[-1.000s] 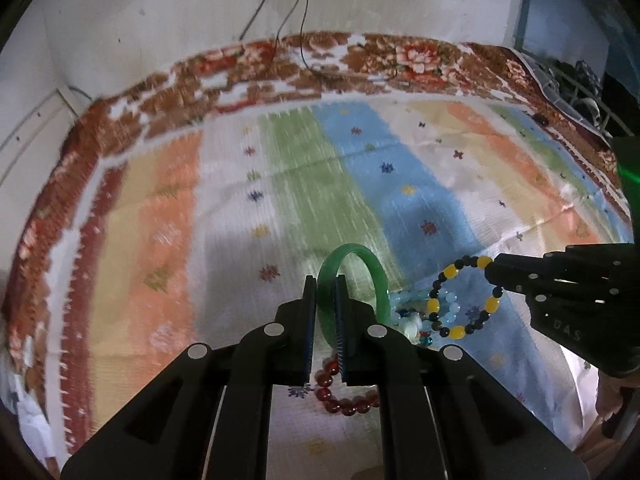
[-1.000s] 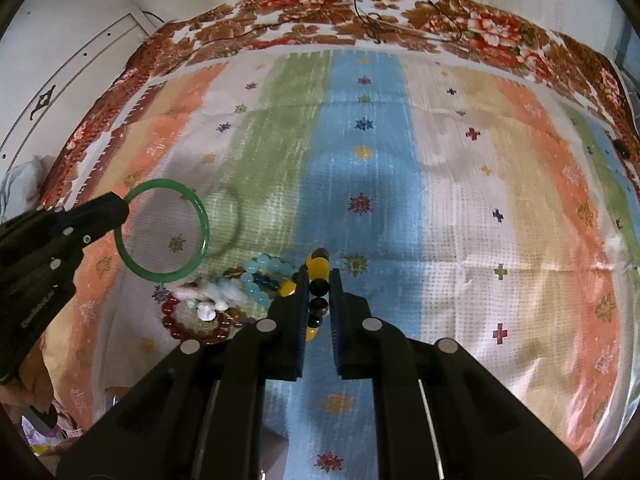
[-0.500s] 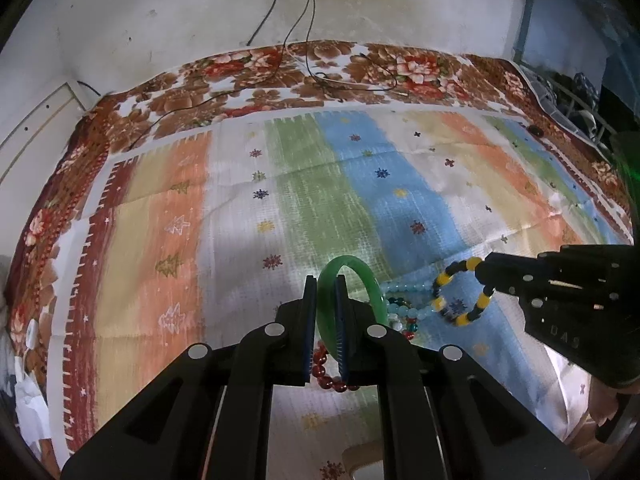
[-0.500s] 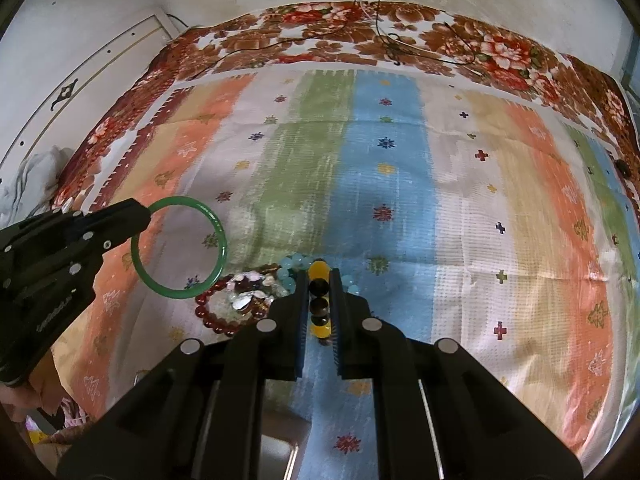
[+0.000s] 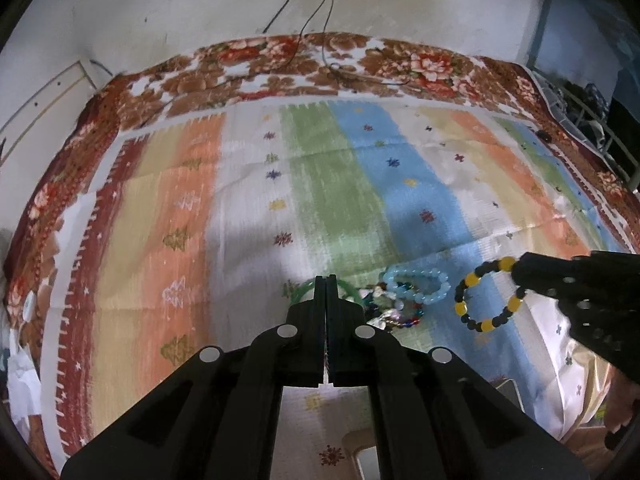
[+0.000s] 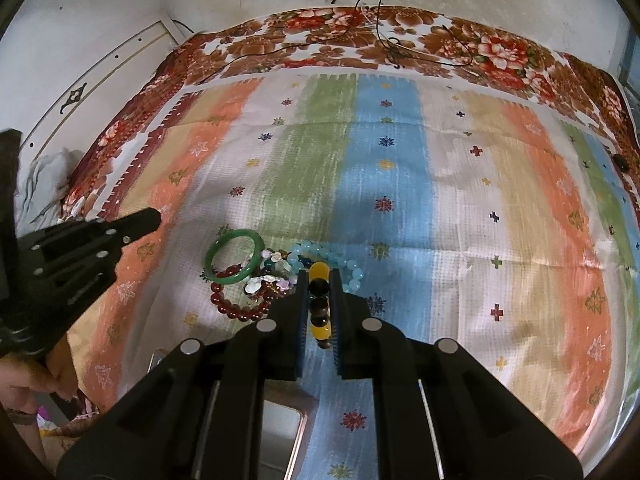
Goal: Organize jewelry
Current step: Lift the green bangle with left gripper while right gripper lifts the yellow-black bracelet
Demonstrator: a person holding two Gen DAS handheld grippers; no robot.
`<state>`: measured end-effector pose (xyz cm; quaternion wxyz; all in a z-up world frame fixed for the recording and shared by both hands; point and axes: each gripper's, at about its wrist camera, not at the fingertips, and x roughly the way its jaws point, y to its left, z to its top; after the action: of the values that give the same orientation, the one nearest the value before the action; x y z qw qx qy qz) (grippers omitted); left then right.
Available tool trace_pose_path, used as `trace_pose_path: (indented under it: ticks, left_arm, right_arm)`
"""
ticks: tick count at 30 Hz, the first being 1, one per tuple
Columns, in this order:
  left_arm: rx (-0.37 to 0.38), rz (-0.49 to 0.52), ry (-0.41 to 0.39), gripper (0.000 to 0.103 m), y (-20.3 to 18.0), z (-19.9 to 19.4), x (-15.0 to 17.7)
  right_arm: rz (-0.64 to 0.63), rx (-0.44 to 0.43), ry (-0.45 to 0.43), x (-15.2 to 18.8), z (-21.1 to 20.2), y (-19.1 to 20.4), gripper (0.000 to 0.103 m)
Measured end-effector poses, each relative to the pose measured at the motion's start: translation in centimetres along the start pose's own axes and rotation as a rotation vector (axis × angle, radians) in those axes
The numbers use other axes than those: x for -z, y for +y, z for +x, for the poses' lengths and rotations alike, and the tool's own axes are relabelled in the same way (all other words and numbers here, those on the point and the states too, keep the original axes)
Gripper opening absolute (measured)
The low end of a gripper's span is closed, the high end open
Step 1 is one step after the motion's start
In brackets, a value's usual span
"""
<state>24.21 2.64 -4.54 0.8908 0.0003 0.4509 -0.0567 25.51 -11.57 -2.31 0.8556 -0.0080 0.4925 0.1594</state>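
The left gripper [image 5: 327,280] is seen with its fingers pressed together and nothing between them, held above the striped cloth [image 5: 344,200]. Just beyond and below its tips the green bangle [image 6: 235,256] is found lying on the cloth, partly hidden behind those tips in the left view. To the right of the left gripper the heap of jewelry is spread: one pale blue bead bracelet [image 5: 416,286], one dark red bead bracelet [image 6: 236,306] and a tangle of small shell and coloured beads [image 6: 268,278], whose pieces cannot be counted. The bangle is laid over the red bracelet's edge. The right gripper [image 6: 320,280] is seen pinching one black-and-yellow bead bracelet [image 5: 486,294], which is held clear of the cloth, to the right of the heap. The heap sits just ahead and left of the right gripper's tips. Four separate bracelets are counted in all, and two grippers. A metal tray edge [image 6: 296,432] is glimpsed beneath the right gripper. Cables [image 6: 380,20] are draped over the floral border [image 6: 320,36] far ahead.
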Motion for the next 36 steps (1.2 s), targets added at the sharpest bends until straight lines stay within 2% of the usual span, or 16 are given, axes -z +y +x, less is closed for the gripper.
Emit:
trace_pose_path:
  ticks: [10,13,15,19,31,36]
  left_arm:
    - [0.011,-0.064,0.155,0.002,2.2,4.2,1.7]
    - [0.012,-0.069,0.181,0.016,2.3,4.9,1.9]
    - [0.01,-0.068,0.189,0.017,2.2,5.2,2.1]
    - [0.002,-0.071,0.219,0.03,2.3,6.2,2.5]
    - [-0.031,-0.103,0.293,0.03,2.9,9.2,2.6]
    - [-0.021,-0.09,0.325,0.03,2.6,10.5,2.5]
  right_arm:
    - [-0.019,0.003,0.015,0.1,0.6,0.2,0.011]
    - [-0.019,0.006,0.014,0.1,0.6,0.1,0.011]
    - [-0.02,0.006,0.014,0.1,0.6,0.1,0.011]
    - [-0.019,0.007,0.019,0.2,0.8,-0.2,0.011]
    - [-0.022,0.01,0.032,0.4,1.3,-0.3,0.011]
    - [-0.023,0.014,0.041,0.3,1.8,-0.5,0.011]
